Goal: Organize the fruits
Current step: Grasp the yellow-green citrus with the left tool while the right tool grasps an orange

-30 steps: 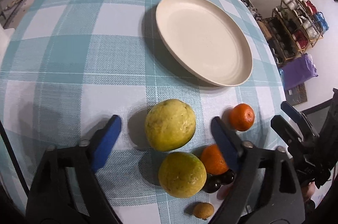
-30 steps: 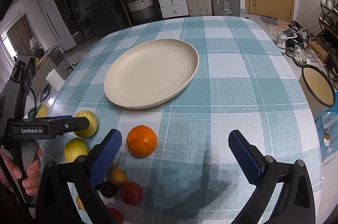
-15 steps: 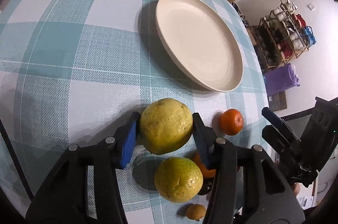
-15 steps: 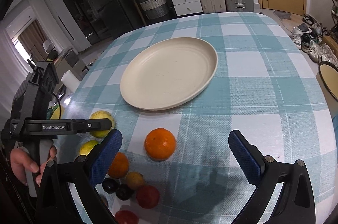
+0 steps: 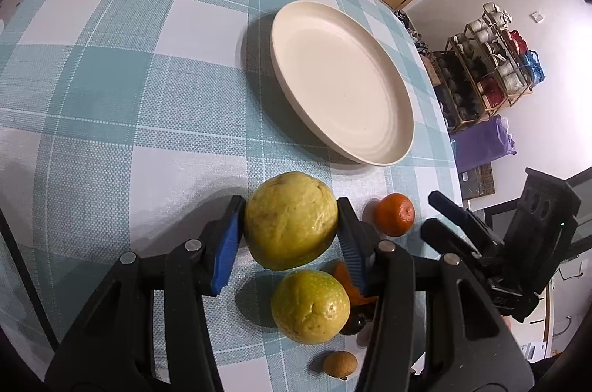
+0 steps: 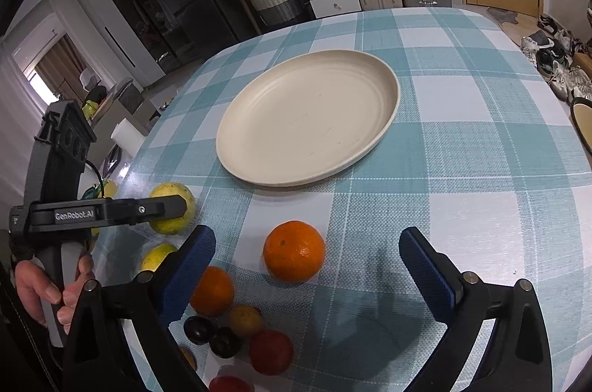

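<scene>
Left wrist view showed the left gripper (image 5: 290, 236) reaching forward low over the teal-and-white checked tablecloth (image 5: 111, 96), its blue pads (image 5: 226, 244) pressed against both sides of a large yellow-green round fruit (image 5: 290, 220). A second yellow-green fruit (image 5: 310, 307) lay just beside it at 6 o'clock, and the round cream plate (image 5: 340, 96) sat at 1 o'clock. The right gripper (image 6: 307, 266), fingers spread wide, hovered around a small orange (image 6: 294, 251) without touching it; a bare hand (image 6: 44, 288) gripped the left handle.
</scene>
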A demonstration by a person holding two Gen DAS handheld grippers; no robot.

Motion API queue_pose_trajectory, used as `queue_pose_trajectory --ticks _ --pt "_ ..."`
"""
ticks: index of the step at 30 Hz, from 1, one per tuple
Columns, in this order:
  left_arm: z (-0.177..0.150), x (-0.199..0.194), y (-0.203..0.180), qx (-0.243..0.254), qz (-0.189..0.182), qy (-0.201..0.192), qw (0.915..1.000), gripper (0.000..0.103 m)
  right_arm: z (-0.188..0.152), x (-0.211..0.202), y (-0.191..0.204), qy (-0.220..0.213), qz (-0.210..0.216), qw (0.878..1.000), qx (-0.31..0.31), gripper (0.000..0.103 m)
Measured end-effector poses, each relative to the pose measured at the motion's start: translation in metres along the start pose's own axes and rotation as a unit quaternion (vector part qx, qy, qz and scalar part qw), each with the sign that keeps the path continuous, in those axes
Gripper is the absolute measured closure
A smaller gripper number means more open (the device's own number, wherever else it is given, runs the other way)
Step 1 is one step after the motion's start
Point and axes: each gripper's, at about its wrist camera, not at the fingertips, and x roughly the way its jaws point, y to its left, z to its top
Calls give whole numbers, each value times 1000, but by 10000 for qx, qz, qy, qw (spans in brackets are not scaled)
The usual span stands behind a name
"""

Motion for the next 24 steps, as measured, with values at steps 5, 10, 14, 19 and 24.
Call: queue_pose_trajectory --ticks 5,10,14,19,24 --pt "0 -3 3 -15 -12 -26 10000 57 -3 9 4 130 -121 9998 -134 16" --pt "-1 -5 5 -39 -43 -35 10000 57 -5 17 7 252 -103 9994 -192 25" --pt "0 -8 4 -19 -59 -58 10000 57 -6 24 10 369 -57 9990 -237 34" --pt "2 -12 2 14 -58 -111 9999 57 -5 29 11 440 -86 9987 -246 54" --pt "2 -16 2 28 -60 -148 9999 57 -6 29 10 389 -85 9989 -236 63"
